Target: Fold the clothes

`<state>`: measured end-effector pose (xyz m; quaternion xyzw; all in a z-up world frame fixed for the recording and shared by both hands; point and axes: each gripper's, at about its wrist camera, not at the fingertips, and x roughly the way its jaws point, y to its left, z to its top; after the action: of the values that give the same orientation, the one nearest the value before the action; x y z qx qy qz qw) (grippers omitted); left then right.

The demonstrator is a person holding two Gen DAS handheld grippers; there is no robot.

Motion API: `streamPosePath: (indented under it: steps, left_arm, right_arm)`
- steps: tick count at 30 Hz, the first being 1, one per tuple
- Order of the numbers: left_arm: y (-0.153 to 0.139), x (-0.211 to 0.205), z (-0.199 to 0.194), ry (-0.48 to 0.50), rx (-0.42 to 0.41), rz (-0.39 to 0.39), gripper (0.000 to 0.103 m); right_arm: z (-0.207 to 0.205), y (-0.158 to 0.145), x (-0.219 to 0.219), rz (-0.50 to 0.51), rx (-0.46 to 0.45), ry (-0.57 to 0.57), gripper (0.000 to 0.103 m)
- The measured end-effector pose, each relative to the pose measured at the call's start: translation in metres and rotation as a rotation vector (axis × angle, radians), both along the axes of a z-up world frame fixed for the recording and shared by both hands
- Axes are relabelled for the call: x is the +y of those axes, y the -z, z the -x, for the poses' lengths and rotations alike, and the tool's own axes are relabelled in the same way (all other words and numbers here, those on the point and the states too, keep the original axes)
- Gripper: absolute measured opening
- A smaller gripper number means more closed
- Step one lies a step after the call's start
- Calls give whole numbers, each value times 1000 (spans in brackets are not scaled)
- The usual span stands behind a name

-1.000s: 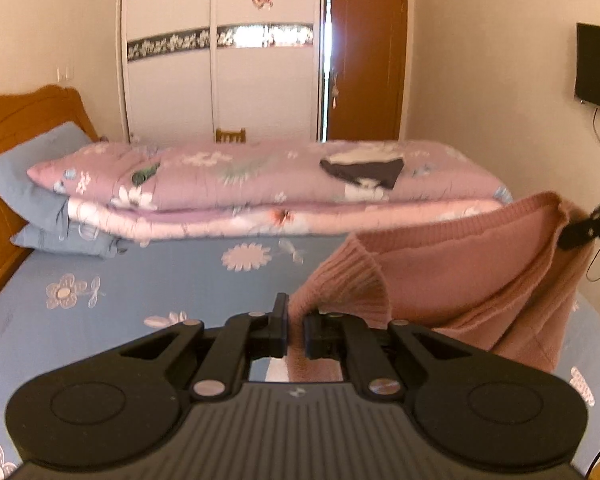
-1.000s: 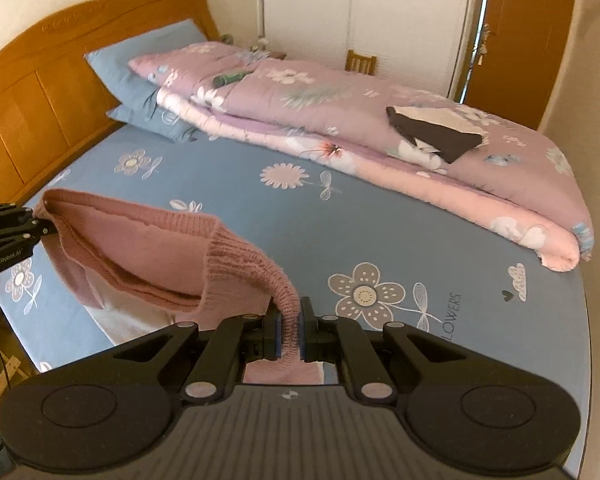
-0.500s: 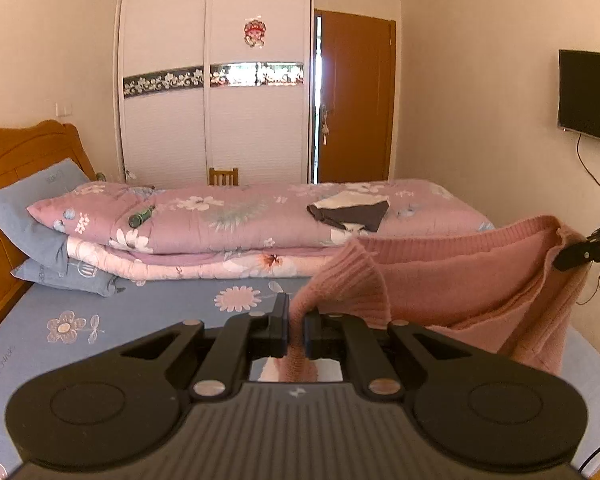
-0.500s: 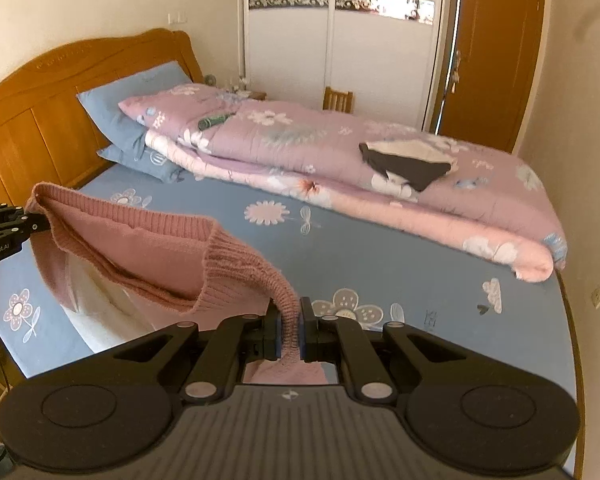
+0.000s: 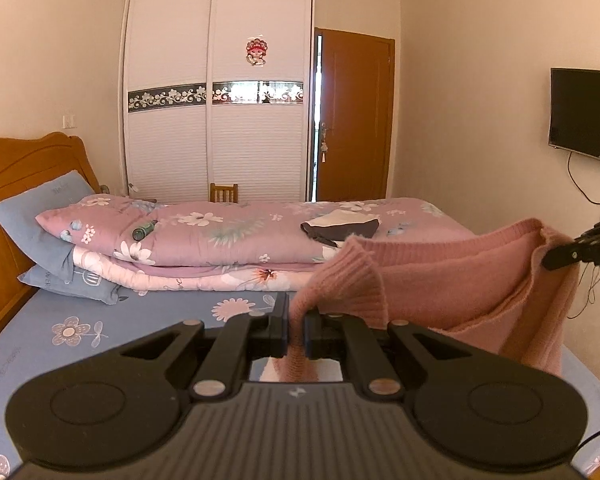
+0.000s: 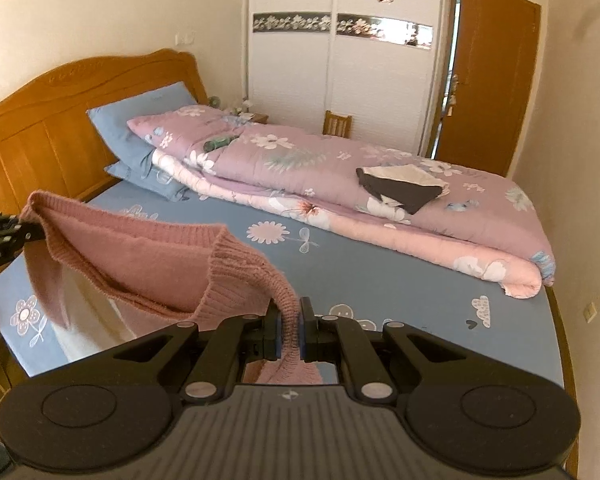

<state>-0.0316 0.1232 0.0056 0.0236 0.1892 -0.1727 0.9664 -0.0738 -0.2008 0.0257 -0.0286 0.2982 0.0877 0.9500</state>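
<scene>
A pink knitted sweater (image 5: 452, 276) hangs in the air above the blue floral bed sheet (image 5: 100, 320), stretched between both grippers. My left gripper (image 5: 296, 332) is shut on one ribbed corner of it. At the far right of the left wrist view the right gripper (image 5: 548, 258) pinches the other end. In the right wrist view the sweater (image 6: 148, 264) sags to the left, and my right gripper (image 6: 290, 332) is shut on its ribbed edge. The left gripper (image 6: 36, 232) grips the far corner at the left edge there. The sweater's lower part hangs out of sight.
A folded pink floral quilt (image 6: 340, 184) lies along the far side of the bed with a dark and white garment (image 6: 400, 184) and a green bottle (image 6: 216, 144) on it. Blue pillows (image 6: 140, 120) lean on the wooden headboard (image 6: 40, 128). Wardrobe (image 5: 220, 100), door, wall TV (image 5: 584, 116).
Both grippers have risen with the sweater held between them, so the bed sits lower in both views and more of the wardrobe and walls shows. The grips are unchanged.
</scene>
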Motion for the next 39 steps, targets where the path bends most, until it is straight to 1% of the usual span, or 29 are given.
streamPosePath:
  steps: [3, 7, 13, 22, 28, 31, 34, 36, 39]
  left_arm:
    - [-2, -1, 13, -5, 10, 4, 5]
    - [-3, -2, 31, -18, 34, 8, 5]
    - [-6, -5, 53, -34, 45, 7, 5]
    - [-16, -7, 77, -28, 55, -30, 5]
    - [-24, -12, 83, -20, 68, -63, 5]
    - [-20, -14, 79, -14, 97, -74, 5]
    - [-6, -16, 68, -25, 164, -80, 5]
    - [4, -18, 60, -22, 195, -89, 5]
    - [15, -22, 49, -7, 218, -104, 5]
  right_arm:
    - [15, -1, -2, -29, -16, 25, 10]
    - [34, 0, -4, -52, -5, 31, 10]
    - [54, -1, -5, -46, 7, 14, 10]
    - [79, -7, -6, -15, 24, -40, 10]
    - [89, -12, -7, -1, 40, -78, 10]
    - [87, -6, -9, -6, 69, -91, 10]
    - [77, 11, -11, -14, 118, -83, 10]
    - [70, 23, -11, -13, 148, -75, 10]
    - [58, 38, -12, -13, 185, -57, 10]
